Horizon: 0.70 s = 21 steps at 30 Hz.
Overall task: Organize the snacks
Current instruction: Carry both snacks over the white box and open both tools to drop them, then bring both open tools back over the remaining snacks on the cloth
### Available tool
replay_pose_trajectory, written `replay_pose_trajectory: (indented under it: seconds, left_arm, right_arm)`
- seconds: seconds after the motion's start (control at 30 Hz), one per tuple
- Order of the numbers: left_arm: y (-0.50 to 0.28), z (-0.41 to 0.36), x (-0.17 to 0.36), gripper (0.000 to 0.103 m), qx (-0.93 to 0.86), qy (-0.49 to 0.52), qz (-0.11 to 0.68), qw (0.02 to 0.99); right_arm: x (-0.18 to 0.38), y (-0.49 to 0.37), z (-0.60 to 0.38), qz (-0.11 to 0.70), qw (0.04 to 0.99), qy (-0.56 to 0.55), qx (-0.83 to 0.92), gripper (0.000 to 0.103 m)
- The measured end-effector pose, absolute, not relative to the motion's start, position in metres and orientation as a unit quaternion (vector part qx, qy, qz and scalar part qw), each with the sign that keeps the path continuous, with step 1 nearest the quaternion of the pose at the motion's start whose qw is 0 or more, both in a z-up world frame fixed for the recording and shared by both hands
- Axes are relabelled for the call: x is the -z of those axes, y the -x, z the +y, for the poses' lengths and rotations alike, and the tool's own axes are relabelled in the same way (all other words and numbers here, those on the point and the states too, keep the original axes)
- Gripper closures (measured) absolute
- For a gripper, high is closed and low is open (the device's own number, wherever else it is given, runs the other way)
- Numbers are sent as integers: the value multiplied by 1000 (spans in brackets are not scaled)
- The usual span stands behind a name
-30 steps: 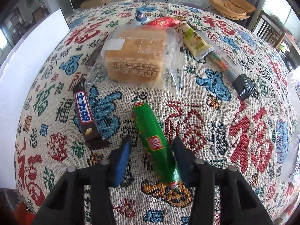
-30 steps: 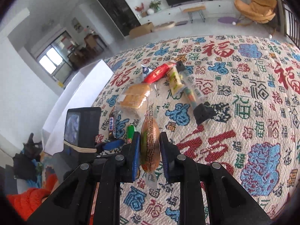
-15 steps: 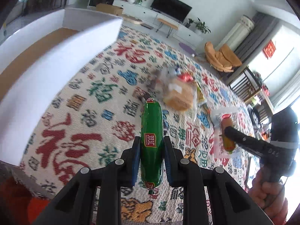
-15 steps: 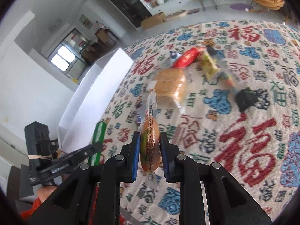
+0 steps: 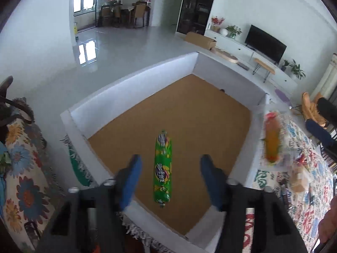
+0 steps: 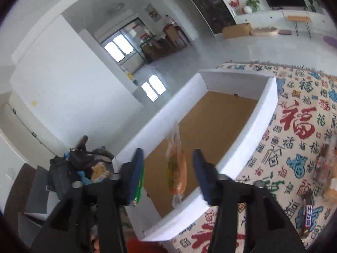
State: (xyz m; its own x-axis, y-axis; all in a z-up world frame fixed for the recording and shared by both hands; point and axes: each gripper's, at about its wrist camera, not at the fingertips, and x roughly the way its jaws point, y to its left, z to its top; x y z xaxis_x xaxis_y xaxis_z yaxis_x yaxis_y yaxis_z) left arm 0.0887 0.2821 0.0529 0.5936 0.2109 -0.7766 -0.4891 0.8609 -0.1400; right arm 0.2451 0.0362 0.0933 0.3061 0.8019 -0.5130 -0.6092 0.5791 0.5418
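The table point(image 6: 299, 126), spread with a patterned cloth of red, blue and green characters, stretches off to the right of the right tool and fills the right edge of the left tool's view. On its near corner sits a large white box point(image 5: 134, 78) with a brown floor, directly ahead of and below both tools. Its white walls point(image 6: 261, 126) stand up all around the brown bottom.

The left tool point(image 5: 168, 179) hangs over the box with its blue-padded jaws apart and opening. A green sausage-shaped snack pack point(image 5: 162, 166) lies lengthwise in the gap between them, touching neither pad; whether it has reached the box floor or is in the air just over it cannot be told.

The right tool point(image 6: 168, 172) is above the near part of the box, and its jaws are likewise opening, wide apart. Between them, free of both pads, is an orange snack in a clear wrapper point(image 6: 177, 168), blurred and upright on its long axis over the brown floor. From the left tool this same snack point(image 5: 271, 141) shows as a blur to the right, over the box's right wall.

At the right tool's left finger, a sliver of the green pack point(image 6: 139, 187) peeks out. Farther right of the right tool, on the cloth, lies a dark chocolate bar point(image 6: 308, 213), and blurred wrapped snacks point(image 6: 326, 160) sit beyond it.
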Motion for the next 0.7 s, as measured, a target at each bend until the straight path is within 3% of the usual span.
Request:
replay_pose_trajectory:
  seconds: [0.03, 0.23, 0.33, 0.53, 0.6, 0.7]
  left_arm:
    - [-85, 285, -52, 18, -209, 164, 396, 879]
    - [-88, 266, -51, 17, -195, 123, 362, 903]
    - [-96, 236, -54, 17, -184, 54, 329, 925]
    - [-137, 175, -18, 17, -175, -98, 388, 900]
    - [-135, 159, -16, 18, -188, -144, 375, 896]
    - [-126, 153, -17, 18, -191, -128, 370, 900]
  right_arm:
    - [-94, -245, 36, 382, 806, -123, -435, 35]
    - [-64, -232, -4, 378, 835, -63, -395, 35]
    - [-27, -218, -47, 387, 852, -1, -352, 35]
    - [28, -189, -176, 384, 889, 86, -235, 35]
    - [38, -184, -220, 383, 899, 91, -191, 35]
    - [49, -179, -271, 394, 904, 82, -141, 35]
